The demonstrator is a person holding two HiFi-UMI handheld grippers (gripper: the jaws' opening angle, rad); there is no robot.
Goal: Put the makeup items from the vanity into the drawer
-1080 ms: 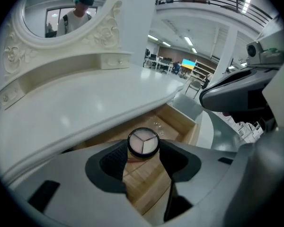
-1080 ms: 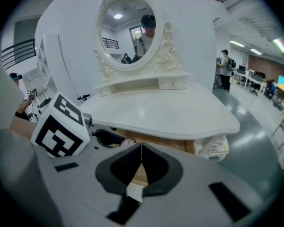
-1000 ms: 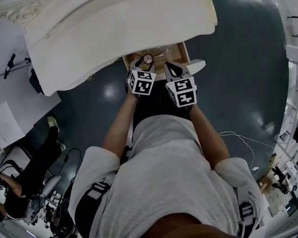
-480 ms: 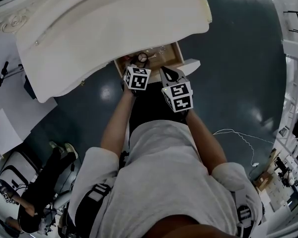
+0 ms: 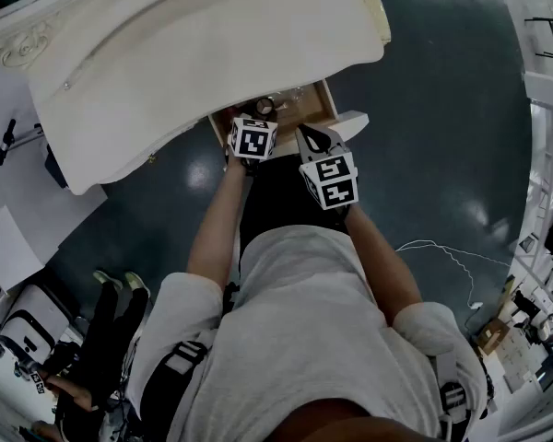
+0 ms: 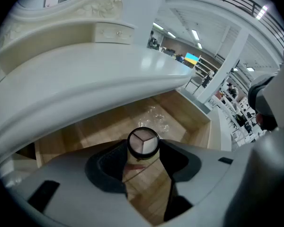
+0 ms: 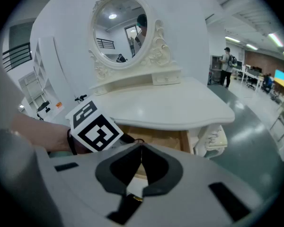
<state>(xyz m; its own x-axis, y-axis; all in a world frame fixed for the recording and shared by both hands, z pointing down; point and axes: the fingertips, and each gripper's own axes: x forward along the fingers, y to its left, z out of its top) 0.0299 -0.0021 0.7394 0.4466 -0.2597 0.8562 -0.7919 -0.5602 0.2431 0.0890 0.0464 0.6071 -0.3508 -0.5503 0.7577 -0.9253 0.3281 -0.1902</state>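
Note:
A small round makeup jar [image 6: 143,144] with a three-part lid and black rim sits between the pads of my left gripper [image 6: 143,151], which is shut on it over the open wooden drawer [image 6: 99,126]. In the head view the left gripper [image 5: 255,118] hangs just inside the drawer [image 5: 318,107] under the vanity top [image 5: 194,53]. A clear crinkled wrapper [image 6: 154,117] lies on the drawer floor behind the jar. My right gripper [image 7: 141,150] is shut with nothing in it, held in front of the drawer, to the right of the left one [image 5: 313,138].
The white vanity [image 7: 170,103] carries an oval mirror [image 7: 120,30] and small upper drawers. The drawer front [image 5: 355,122] juts out at the right. A person sits on the floor at the lower left [image 5: 92,357]. Dark floor surrounds the vanity.
The left gripper has sunk toward the drawer with the jar, which is now almost hidden behind its marker cube in the head view. The right gripper has stayed put.

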